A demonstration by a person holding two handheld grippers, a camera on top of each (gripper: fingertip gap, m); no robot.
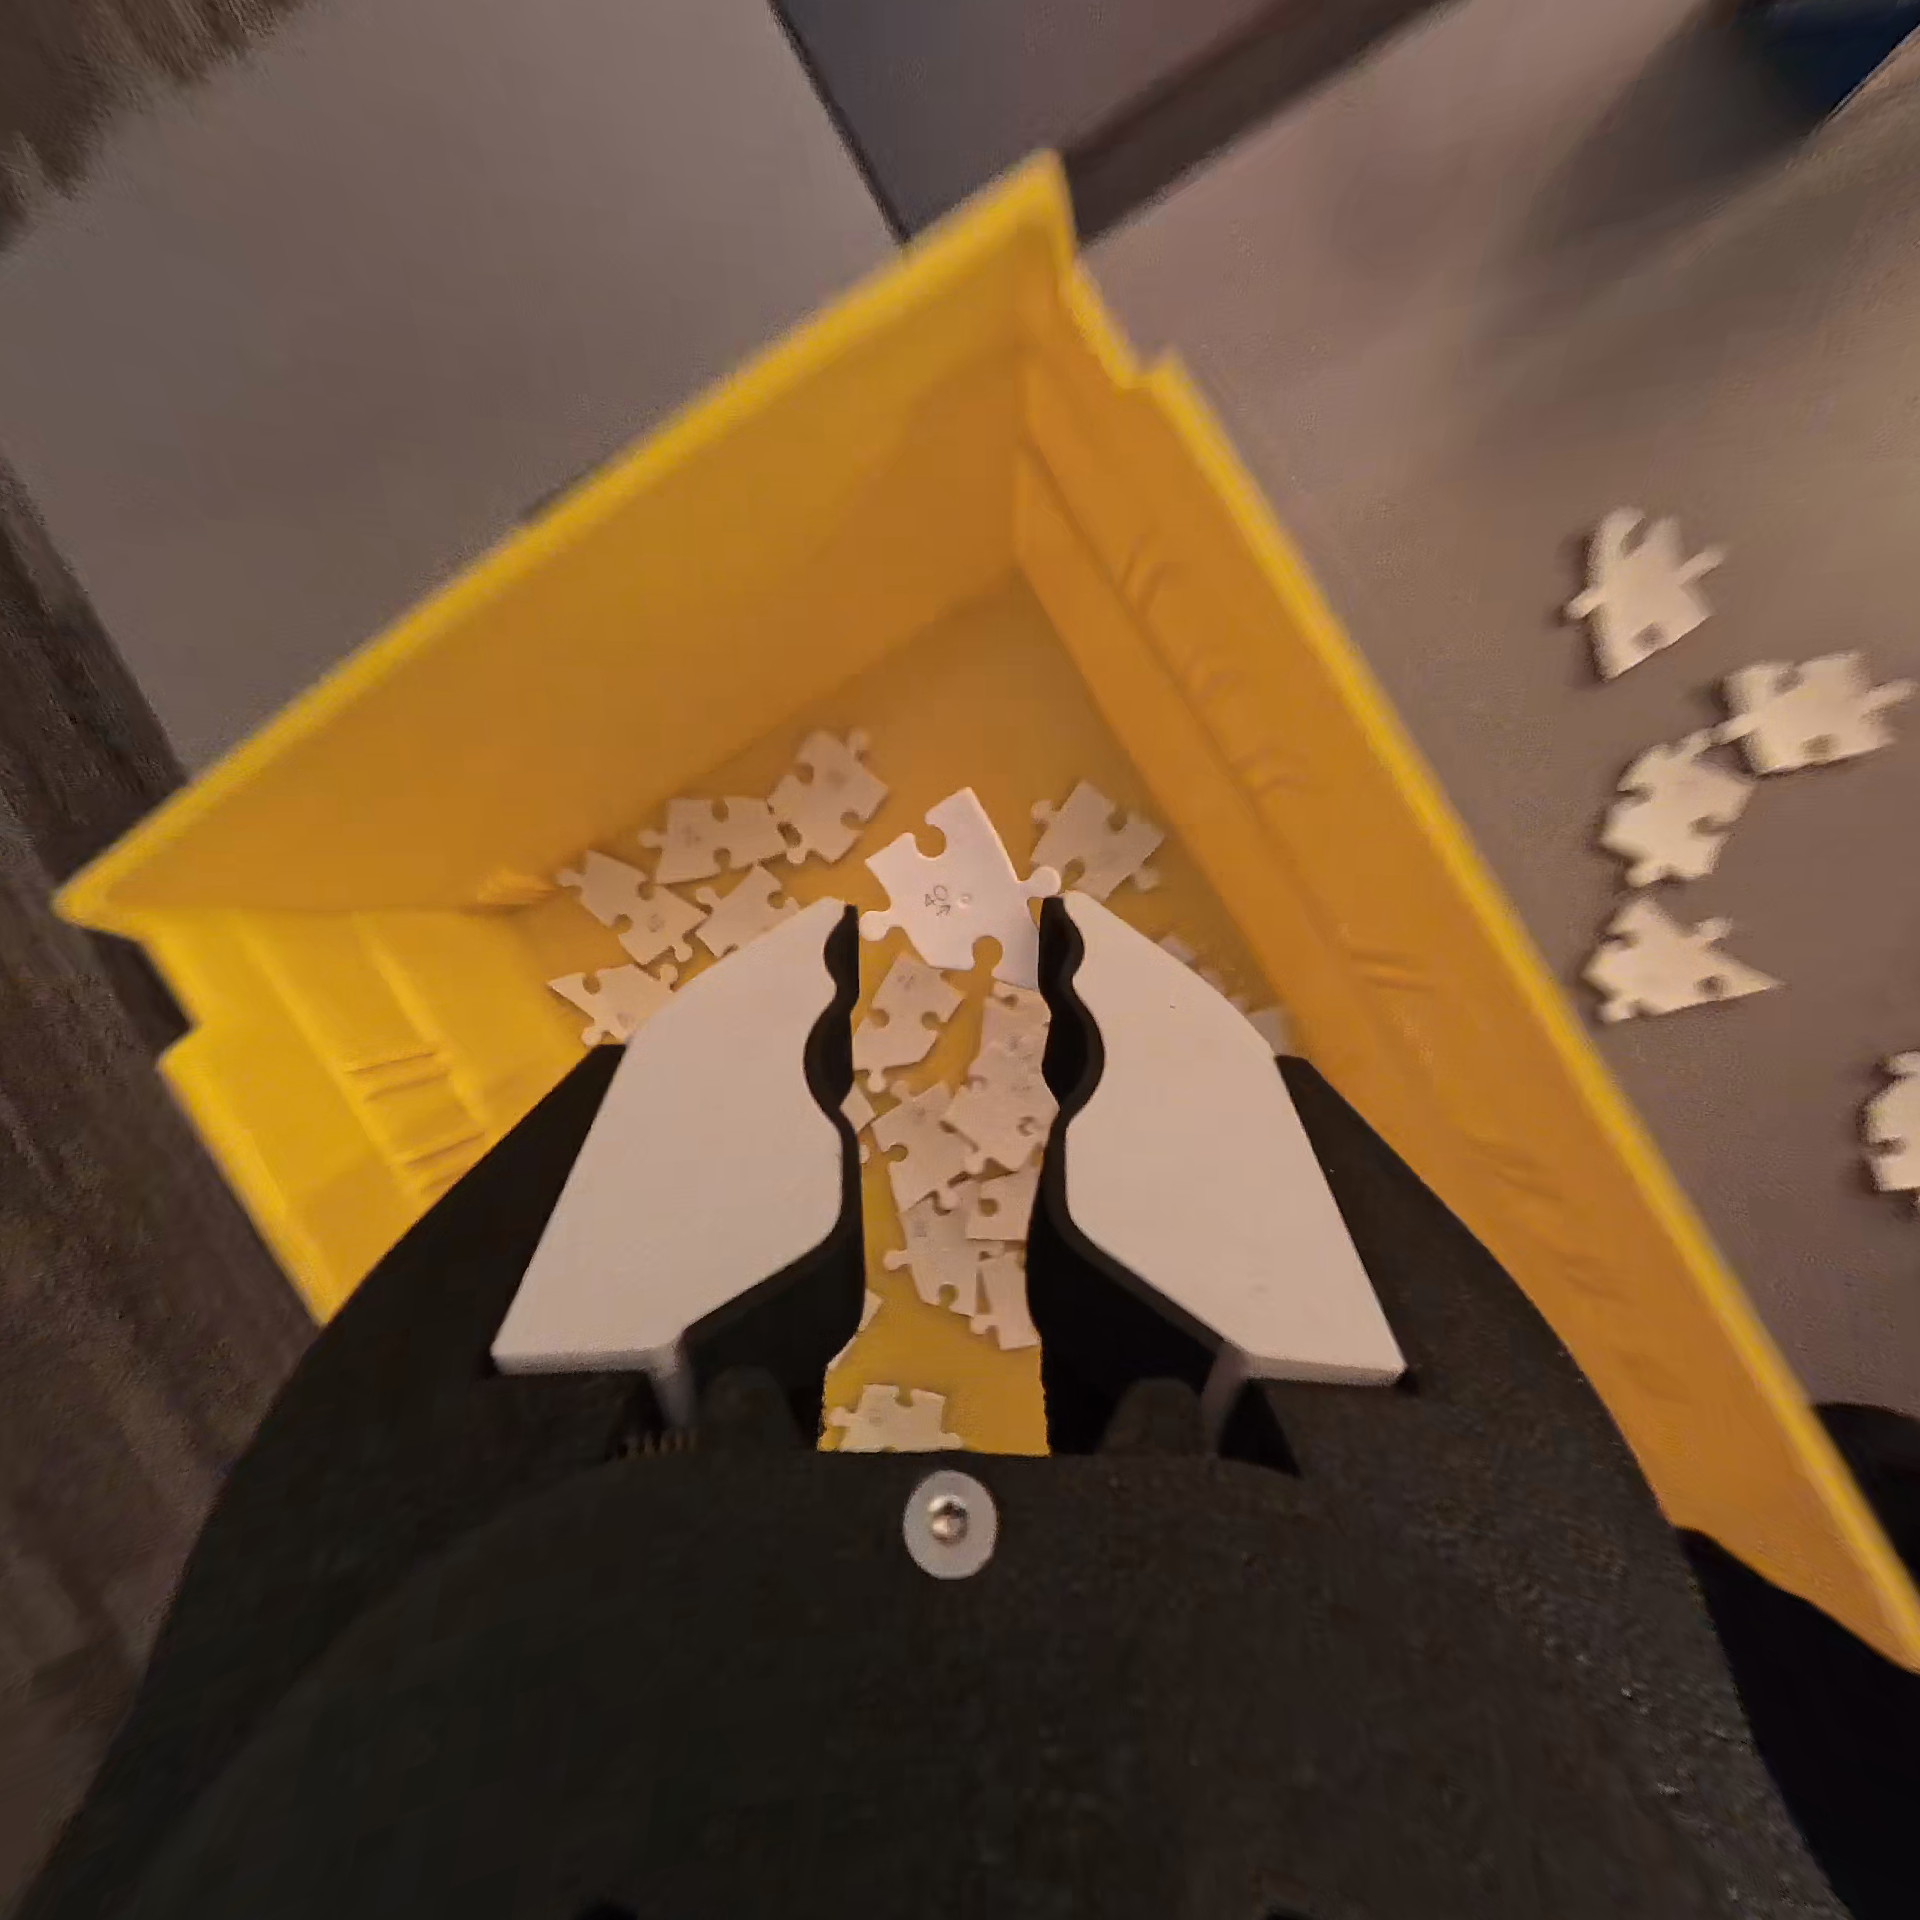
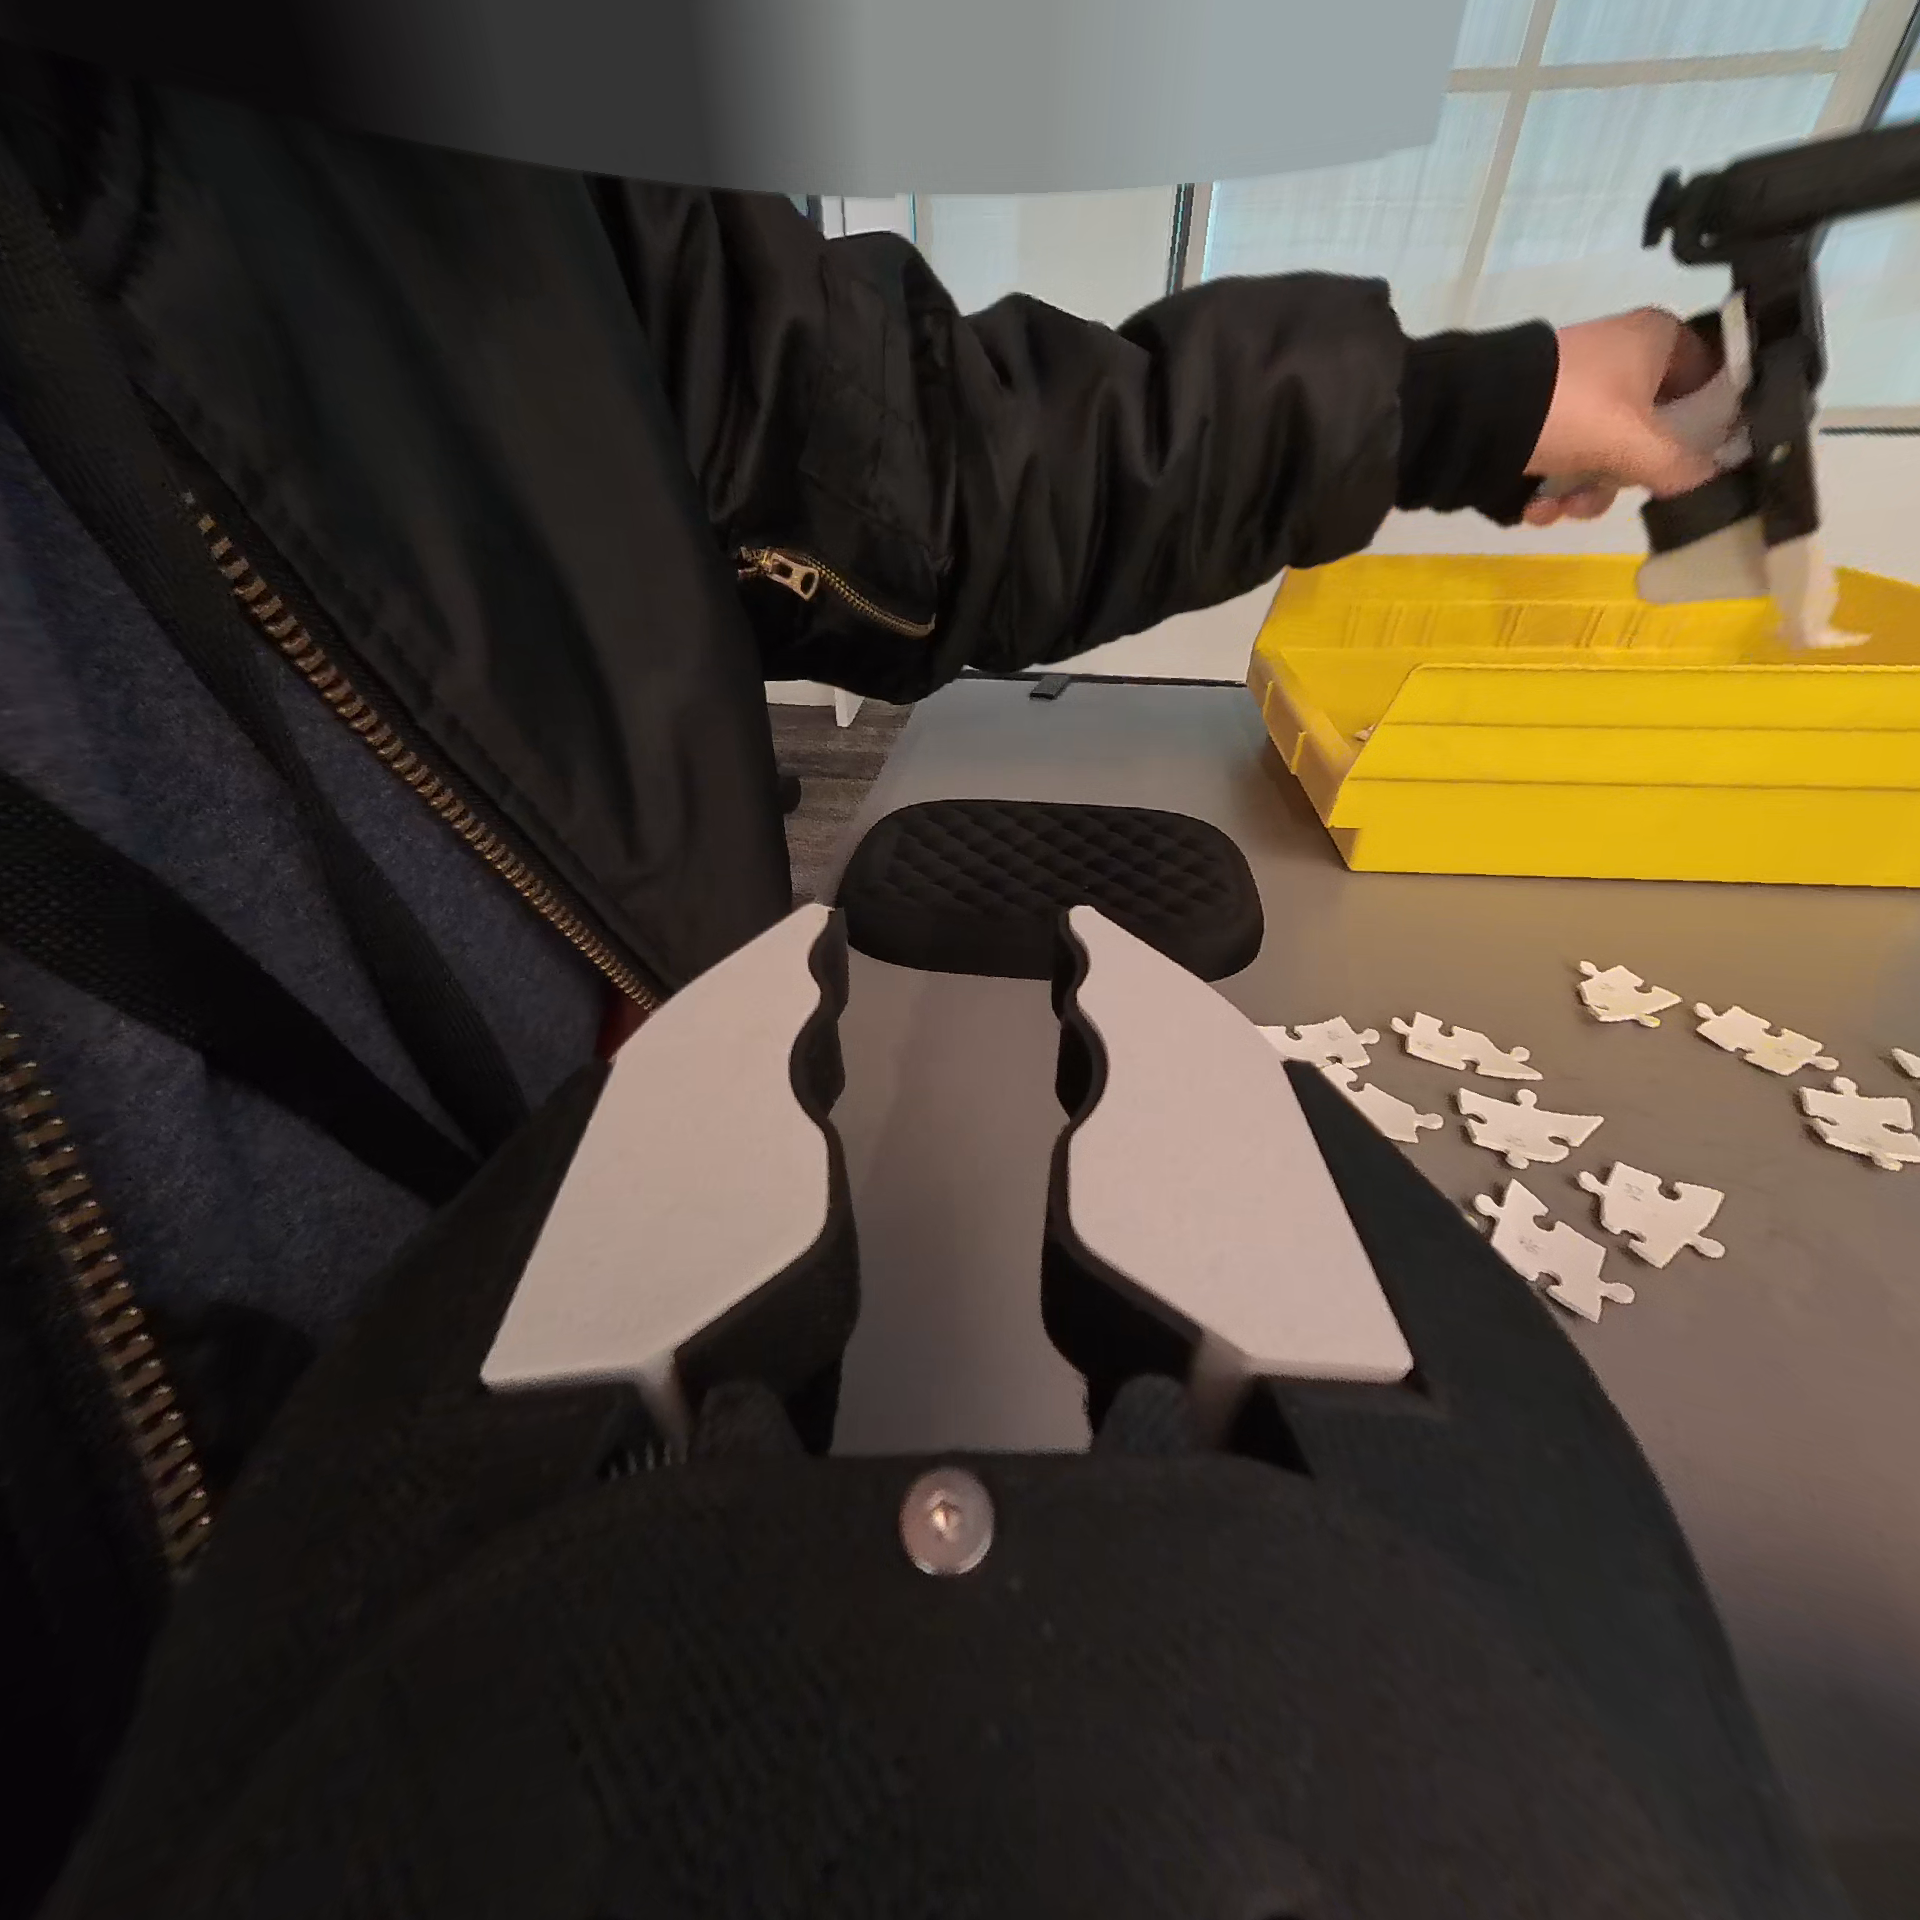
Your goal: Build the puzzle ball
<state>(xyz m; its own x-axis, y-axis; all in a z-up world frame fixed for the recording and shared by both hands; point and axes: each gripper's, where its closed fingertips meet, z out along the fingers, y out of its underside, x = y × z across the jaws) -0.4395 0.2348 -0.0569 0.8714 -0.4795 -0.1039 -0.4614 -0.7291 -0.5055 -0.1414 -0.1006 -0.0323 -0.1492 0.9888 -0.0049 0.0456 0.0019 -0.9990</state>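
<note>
My left gripper (image 1: 951,912) hangs over a yellow bin (image 1: 623,707) that holds several white puzzle pieces (image 1: 935,1132). It is shut on one white puzzle piece (image 1: 961,868), pinched by its edges between the two fingertips and standing sharp against the blurred bin. In the right wrist view the left gripper (image 2: 1810,608) is seen above the bin (image 2: 1610,790) with the white piece (image 2: 1823,629) at its tip. My right gripper (image 2: 945,930) is open and empty, low over the grey table near the person's body.
Several loose white puzzle pieces (image 2: 1527,1127) lie face down on the grey table (image 2: 1714,1455), right of the right gripper; they also show in the left wrist view (image 1: 1673,810). A black quilted pad (image 2: 1049,883) lies beyond the right fingertips. The person's black jacket sleeve (image 2: 1039,436) reaches toward the bin. My right fingertips sit around 45 cm from my left ones.
</note>
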